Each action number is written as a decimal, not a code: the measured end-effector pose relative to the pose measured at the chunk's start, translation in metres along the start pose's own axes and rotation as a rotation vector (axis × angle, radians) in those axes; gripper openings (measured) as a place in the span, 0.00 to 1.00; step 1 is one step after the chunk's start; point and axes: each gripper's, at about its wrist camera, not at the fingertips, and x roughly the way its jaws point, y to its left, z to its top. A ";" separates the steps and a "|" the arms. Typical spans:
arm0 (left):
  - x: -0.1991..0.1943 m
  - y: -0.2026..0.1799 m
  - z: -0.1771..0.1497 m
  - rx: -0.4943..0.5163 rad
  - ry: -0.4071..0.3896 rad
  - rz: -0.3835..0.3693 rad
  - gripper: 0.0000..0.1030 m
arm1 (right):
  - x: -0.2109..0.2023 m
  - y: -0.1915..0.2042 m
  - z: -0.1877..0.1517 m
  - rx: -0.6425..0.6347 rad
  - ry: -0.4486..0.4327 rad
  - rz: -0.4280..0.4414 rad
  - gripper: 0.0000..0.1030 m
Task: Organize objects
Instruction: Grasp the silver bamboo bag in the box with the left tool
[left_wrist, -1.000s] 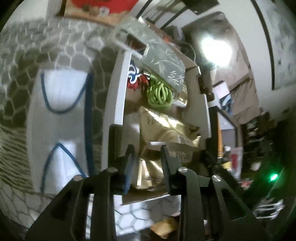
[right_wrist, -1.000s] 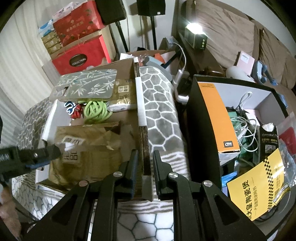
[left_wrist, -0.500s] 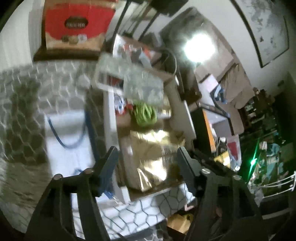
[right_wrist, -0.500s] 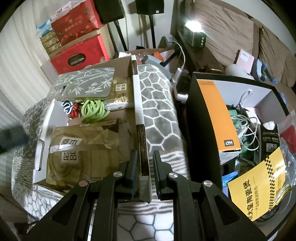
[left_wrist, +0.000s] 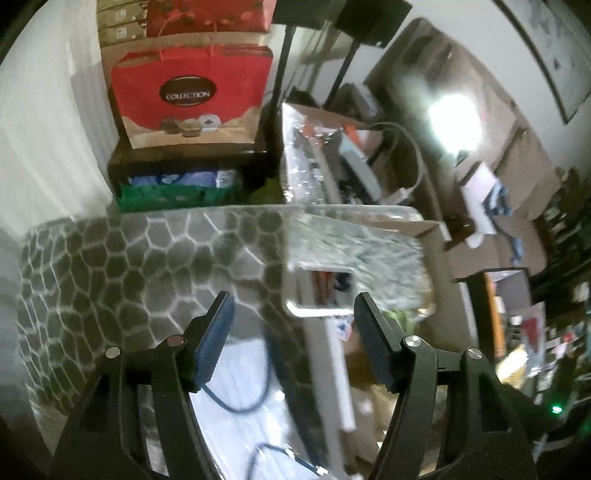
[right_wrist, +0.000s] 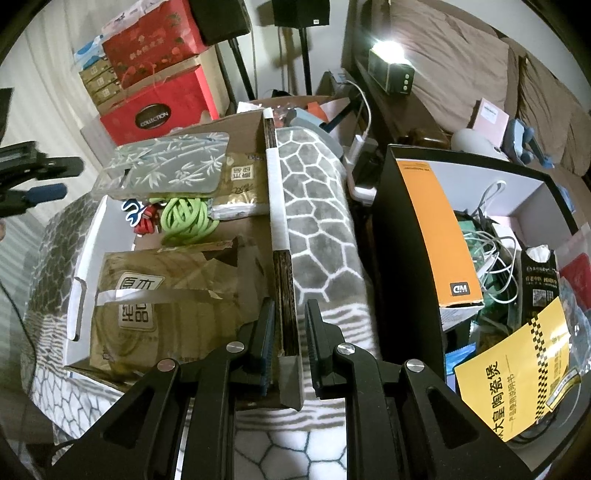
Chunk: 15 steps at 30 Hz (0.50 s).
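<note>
Right hand-held gripper (right_wrist: 289, 334): jaws clamped on the near end of the cardboard box's right wall (right_wrist: 284, 288), a dark corrugated edge with a strip of white tape. In my judgement this grip steadies the box (right_wrist: 79, 284) on the soft patterned blanket (right_wrist: 317, 221) so it does not slide while items go in.

Left hand-held gripper (left_wrist: 291, 332): jaws apart, nothing between them. The opening took place within the past second. It shows at the far left of the right wrist view, off the box's left side and clear of the contents. Its own view is blurred and looks toward the far-left corner of the box.

Contents of the box:
- Gold foil packet (right_wrist: 162, 295), taped, lying flat across the near half. This appears to be the most recently placed item.
- Coiled green cable (right_wrist: 186, 219) at the middle, with a small red and blue item just left of it, too small to identify.
- Bamboo-print tray (right_wrist: 166, 166) resting on the far rim, overhanging a second gold packet (right_wrist: 242, 184).

A black box (right_wrist: 410, 236) of cables and leaflets stands right of the blanket, probably the source of further items.

Risk: the tray sits loosely and may tip if the box is jolted.
</note>
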 end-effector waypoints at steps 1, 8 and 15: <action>0.005 -0.002 0.001 0.015 0.005 0.012 0.59 | 0.001 0.000 0.000 0.000 0.002 0.000 0.14; 0.029 -0.014 0.003 0.093 0.036 0.057 0.50 | 0.005 0.000 0.001 -0.004 0.010 -0.002 0.14; 0.041 -0.025 0.000 0.131 0.047 0.098 0.11 | 0.006 -0.001 0.001 -0.003 0.011 0.000 0.14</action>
